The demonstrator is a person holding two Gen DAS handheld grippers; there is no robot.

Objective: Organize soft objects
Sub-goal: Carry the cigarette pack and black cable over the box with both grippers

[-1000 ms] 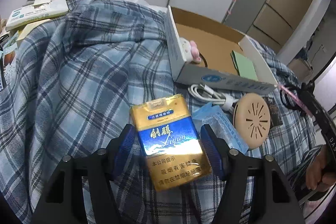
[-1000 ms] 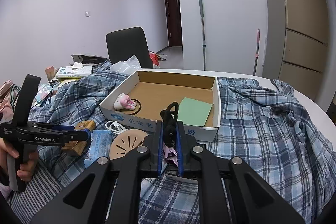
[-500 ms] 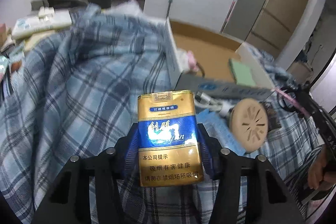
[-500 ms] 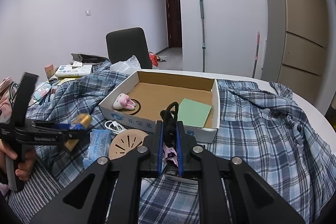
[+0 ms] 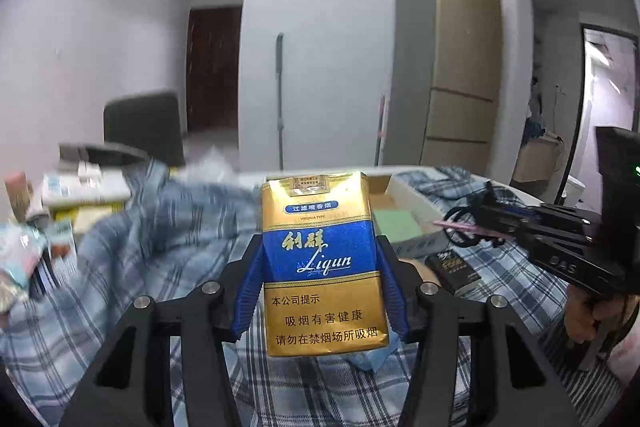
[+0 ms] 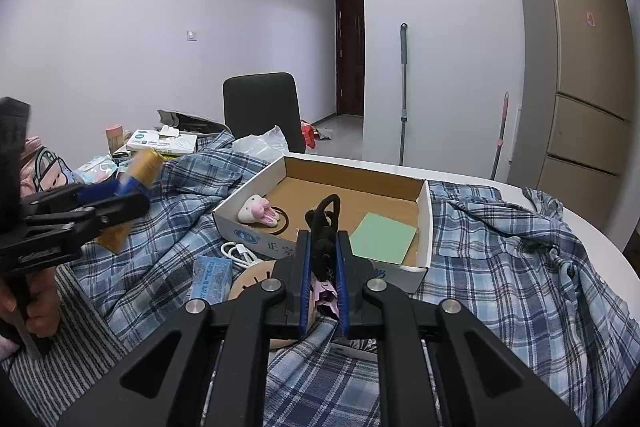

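Plaid-draped surface, left wrist view: left gripper pinching soft cigarette pack mid-sides, raised; light, crushable, so probably wants gentle pressure. Right wrist view: right gripper pressed on black hair tie, limp, before cardboard box.

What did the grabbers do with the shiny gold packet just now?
The left gripper closed on the gold cigarette pack and lifted it off the plaid cloth into the air. The right gripper stayed where it was, clamped on the black hair tie in front of the cardboard box.
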